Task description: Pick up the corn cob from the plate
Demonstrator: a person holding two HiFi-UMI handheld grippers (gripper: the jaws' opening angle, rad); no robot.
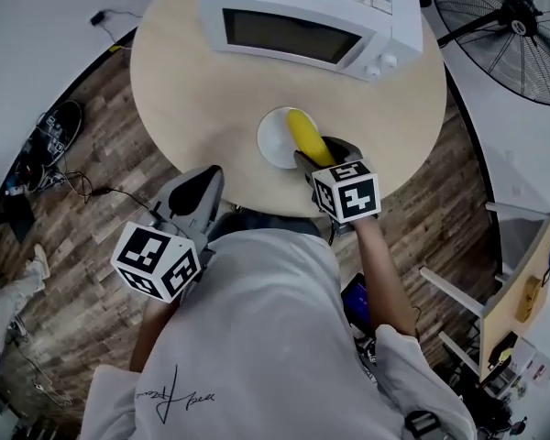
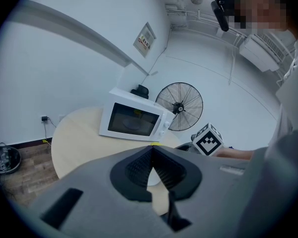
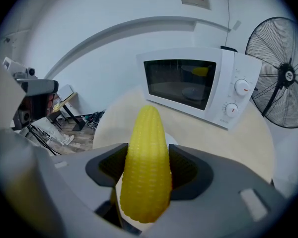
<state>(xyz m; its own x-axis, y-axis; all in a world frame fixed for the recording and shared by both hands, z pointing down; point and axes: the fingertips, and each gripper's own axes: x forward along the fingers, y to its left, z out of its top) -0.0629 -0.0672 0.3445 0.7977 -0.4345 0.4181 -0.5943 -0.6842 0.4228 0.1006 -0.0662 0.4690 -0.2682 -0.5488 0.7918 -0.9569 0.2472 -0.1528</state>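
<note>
Okay, nearest me the left gripper (image 2: pixel 151 165), grey with dark ribbed pads, hangs at the near edge of the round pale wood-look table (image 1: pixel 192 90), jaws closed tip to tip on nothing. Just beyond, my right gripper (image 3: pixel 148 168) is clamped on the yellow tapered corn cob (image 3: pixel 145 157). Its pads press both sides of the thick end, and the narrow tip points away from me. In the head view the cob lies over the round white plate (image 1: pixel 270 143); I cannot tell whether it has cleared the plate surface.

Risks, as I judge them: the grip sits at one end, so most of the cob sticks out past the pads. Its weight could lever it down or twist it in the jaws. The kernel rows look glossy and moulded, likely plastic, so the cone shape could squeeze forward out of the pads under a harder clamp. A low lift could also catch the rim and drag the smooth plate across the table.

Further back the boxy white microwave (image 1: pixel 302 16), door shut, stands near enough to bump on a forward swing. Far right is a black wire-cage fan (image 1: pixel 509 26), well apart.
</note>
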